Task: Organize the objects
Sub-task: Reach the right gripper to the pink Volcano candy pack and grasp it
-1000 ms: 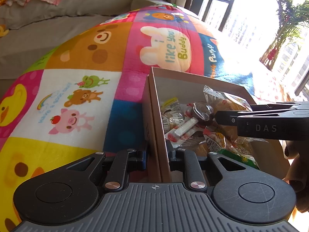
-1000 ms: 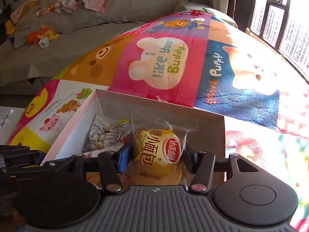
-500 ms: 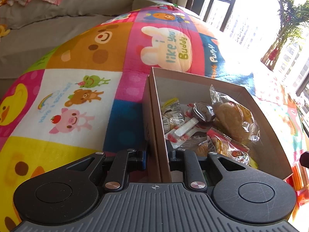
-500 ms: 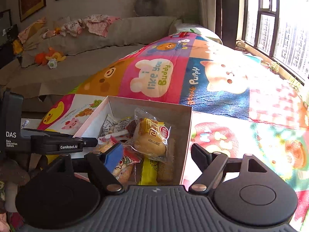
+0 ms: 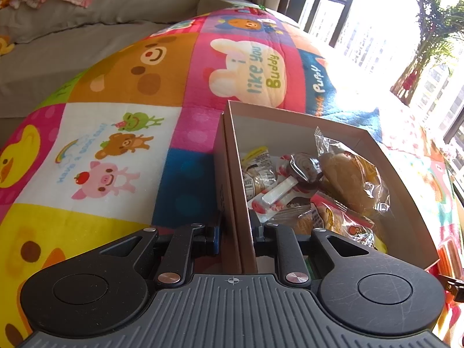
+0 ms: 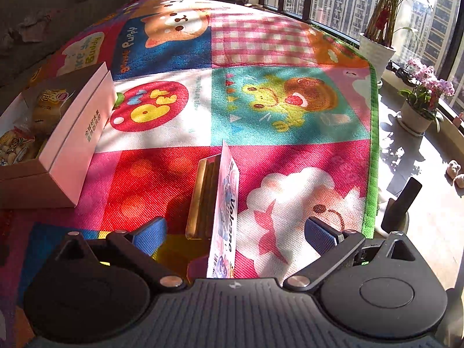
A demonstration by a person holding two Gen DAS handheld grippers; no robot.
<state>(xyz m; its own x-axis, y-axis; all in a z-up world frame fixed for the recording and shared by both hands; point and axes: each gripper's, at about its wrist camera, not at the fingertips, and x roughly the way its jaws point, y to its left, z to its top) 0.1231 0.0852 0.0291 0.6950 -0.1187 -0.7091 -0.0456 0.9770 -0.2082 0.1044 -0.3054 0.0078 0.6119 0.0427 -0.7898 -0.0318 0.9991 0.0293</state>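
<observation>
A cardboard box point(image 5: 293, 121) full of wrapped snacks sits on a colourful cartoon mat point(image 5: 121, 92). A bread bun packet point(image 5: 351, 179) lies on top inside it. My left gripper point(image 5: 233, 232) is shut on the box's near left wall. In the right wrist view the box point(image 6: 75, 133) is at the left. A pink "Volcano" snack packet point(image 6: 224, 203) with brown sticks stands on edge on the mat. My right gripper point(image 6: 236, 233) is open, its blue pads point(image 6: 149, 232) either side of the packet and apart from it.
A grey sofa point(image 5: 87, 29) with clothes lies beyond the mat. Windows run along the right. Potted plants point(image 6: 417, 104) stand on the floor past the mat's green edge point(image 6: 374, 145). A dark post point(image 6: 401, 203) stands near that edge.
My right gripper let go of the bun packet in the box, opened, and swung right to the pink packet on the mat. My left gripper has kept its hold on the box wall.
</observation>
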